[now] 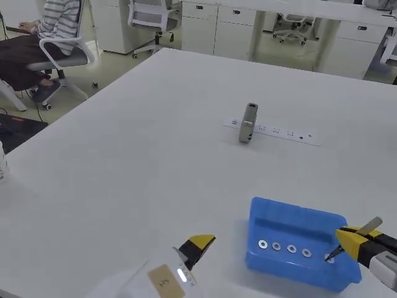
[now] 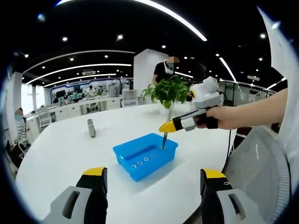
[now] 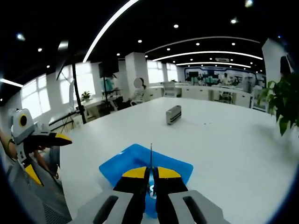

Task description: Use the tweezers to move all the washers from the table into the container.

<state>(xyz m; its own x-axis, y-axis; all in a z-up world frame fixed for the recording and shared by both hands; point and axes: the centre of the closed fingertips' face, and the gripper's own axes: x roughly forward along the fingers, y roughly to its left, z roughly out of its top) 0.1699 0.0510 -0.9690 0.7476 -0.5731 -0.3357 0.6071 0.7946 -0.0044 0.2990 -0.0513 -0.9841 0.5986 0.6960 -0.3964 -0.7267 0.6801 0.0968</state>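
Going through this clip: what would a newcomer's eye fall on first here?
The bright blue container stands out at the lower right of the white table, with a row of washers lying inside. The right gripper holds tweezers tip-down into the container's right end, and the left gripper hovers open to its left.

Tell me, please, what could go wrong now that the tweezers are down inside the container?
The tweezers, pinched in the right gripper, reach close to a wall of the blue container. A sideways pull might shove or tip it, since the left gripper hangs apart, open. A jolt could also scatter the four washers lying inside.
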